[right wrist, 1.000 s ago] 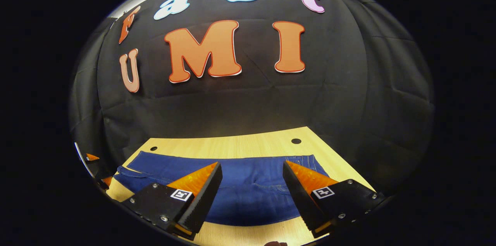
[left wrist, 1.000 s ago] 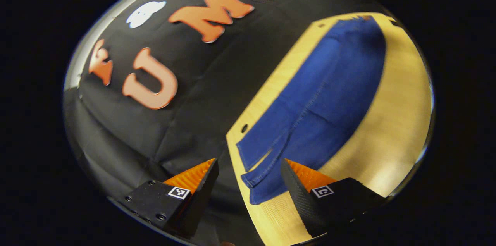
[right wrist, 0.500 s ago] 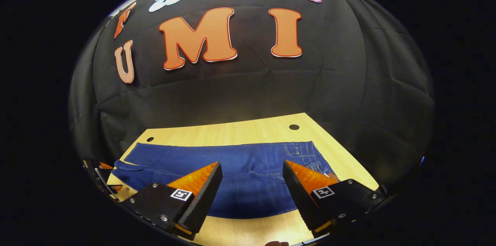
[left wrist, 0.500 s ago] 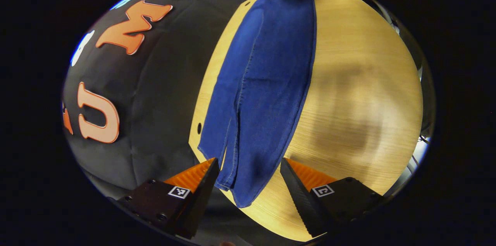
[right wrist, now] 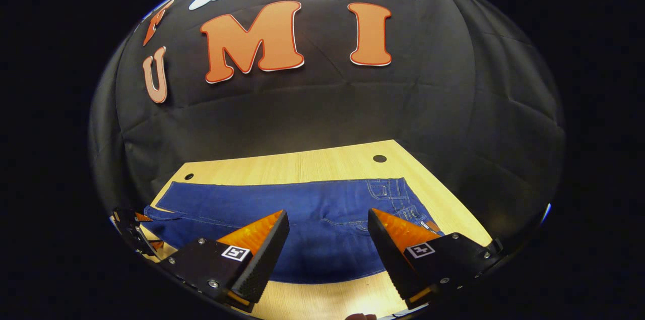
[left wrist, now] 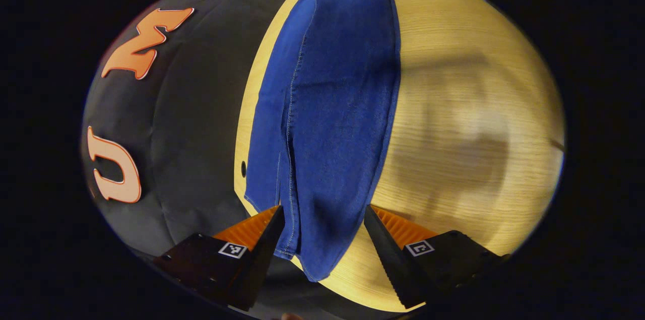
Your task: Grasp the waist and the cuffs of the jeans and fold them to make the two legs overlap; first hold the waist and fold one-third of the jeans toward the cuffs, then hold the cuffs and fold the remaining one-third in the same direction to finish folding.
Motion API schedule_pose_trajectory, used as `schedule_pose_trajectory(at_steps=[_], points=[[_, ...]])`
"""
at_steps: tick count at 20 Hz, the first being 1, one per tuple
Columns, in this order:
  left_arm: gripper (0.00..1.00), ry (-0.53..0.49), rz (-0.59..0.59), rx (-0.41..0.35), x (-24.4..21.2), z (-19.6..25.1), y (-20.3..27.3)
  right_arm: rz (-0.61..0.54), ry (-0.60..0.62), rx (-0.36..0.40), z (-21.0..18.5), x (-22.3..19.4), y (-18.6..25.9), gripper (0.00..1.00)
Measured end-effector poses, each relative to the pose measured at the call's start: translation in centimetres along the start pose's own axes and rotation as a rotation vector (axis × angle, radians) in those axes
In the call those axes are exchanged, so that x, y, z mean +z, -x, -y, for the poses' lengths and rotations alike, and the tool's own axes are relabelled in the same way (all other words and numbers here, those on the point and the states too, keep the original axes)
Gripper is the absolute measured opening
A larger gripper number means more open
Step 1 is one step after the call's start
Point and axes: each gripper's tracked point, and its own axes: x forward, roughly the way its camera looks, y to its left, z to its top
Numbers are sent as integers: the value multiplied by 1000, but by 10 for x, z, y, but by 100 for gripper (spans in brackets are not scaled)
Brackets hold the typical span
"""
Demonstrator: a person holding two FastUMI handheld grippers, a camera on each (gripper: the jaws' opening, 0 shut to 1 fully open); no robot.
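The jeans (right wrist: 282, 209) lie flat on the wooden table (right wrist: 322, 164), their long axis running left to right along its far side: waist (right wrist: 403, 199) toward the right, cuffs (left wrist: 297, 239) at the left end. The left gripper (left wrist: 322, 232) hovers over the cuffs with its jaws spread apart, holding nothing, and its view runs along the whole length of the legs to the far waist. The right gripper (right wrist: 327, 237) hangs near the waist, jaws likewise released; its view adds the waistband stitching and the other gripper at the left edge.
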Motion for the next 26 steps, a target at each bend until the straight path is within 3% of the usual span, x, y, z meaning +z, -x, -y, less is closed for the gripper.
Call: schedule_pose_trajectory(at_steps=[1,5,8,10,14,15,16,19,22,26], points=[[100,7,0,3,1,-1,-4,-4,-4,0,-2,0,-2,97],[93,-28,-20,58,3,-15,-24,-33,-23,0,-7,0,-8,97],[82,-46,-4,75,10,-17,-38,-27,-17,1,-10,3,-6,97],[65,-45,-12,72,7,-11,-49,-34,-3,-3,-12,2,-7,98],[0,-78,-15,96,10,-4,-54,-42,49,-23,-10,-2,-11,98],[5,-68,-15,84,20,-1,-38,-31,75,-38,-5,-1,-12,98],[2,-63,-15,68,13,0,-64,-21,112,-57,3,0,-14,97],[1,-39,-22,25,3,4,-47,36,300,-124,41,4,-15,98],[1,-49,-29,18,4,6,-45,58,641,-177,79,-2,-8,98],[1,-57,-42,17,5,7,-44,-16,1053,-122,107,-51,-4,98]])
